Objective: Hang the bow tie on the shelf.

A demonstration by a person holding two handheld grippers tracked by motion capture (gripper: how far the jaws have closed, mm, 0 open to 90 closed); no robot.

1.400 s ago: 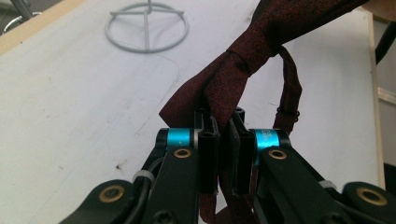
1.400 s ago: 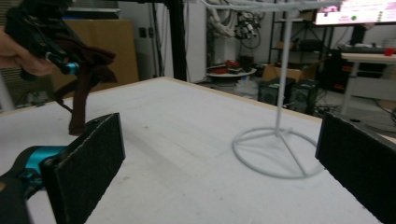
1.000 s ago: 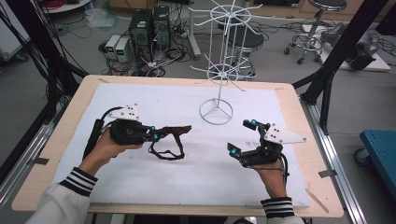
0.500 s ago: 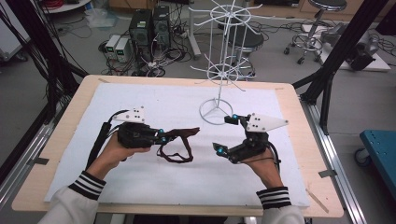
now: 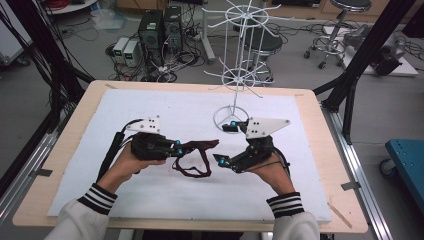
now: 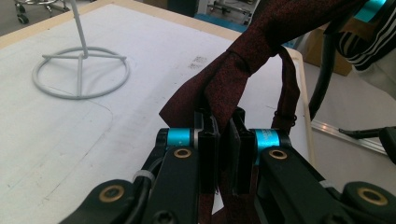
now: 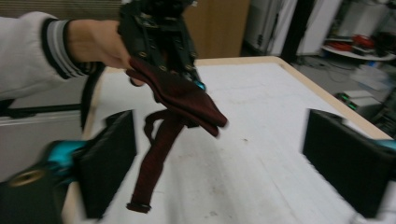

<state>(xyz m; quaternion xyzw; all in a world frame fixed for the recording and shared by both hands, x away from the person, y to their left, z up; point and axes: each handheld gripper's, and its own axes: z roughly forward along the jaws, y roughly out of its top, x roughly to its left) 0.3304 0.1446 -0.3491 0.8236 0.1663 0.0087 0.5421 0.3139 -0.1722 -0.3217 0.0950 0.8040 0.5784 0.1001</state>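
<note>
A dark red necktie (image 5: 199, 146) with a strap loop hangs from my left gripper (image 5: 178, 148), just above the white mat. The left gripper view has both jaws pressed together on the necktie (image 6: 252, 51), whose fabric rises up and to the right from the pinch. My right gripper (image 5: 226, 143) is open wide just right of the tie's free end, one fingertip toward the rack and one toward the person. In the right gripper view the necktie (image 7: 183, 99) droops between the spread pads (image 7: 108, 163) without touching them, its strap hanging down to the mat.
A white wire display rack (image 5: 241, 75) stands at the mat's back centre, its ring base (image 5: 231, 118) just behind my right gripper and also in the left gripper view as the ring base (image 6: 81, 70). White mat (image 5: 150, 105) covers the wooden table (image 5: 80, 115).
My right gripper has moved left and forward, closing in on the tie's free end. My left gripper has carried the tie to the right, toward the table's centre.
</note>
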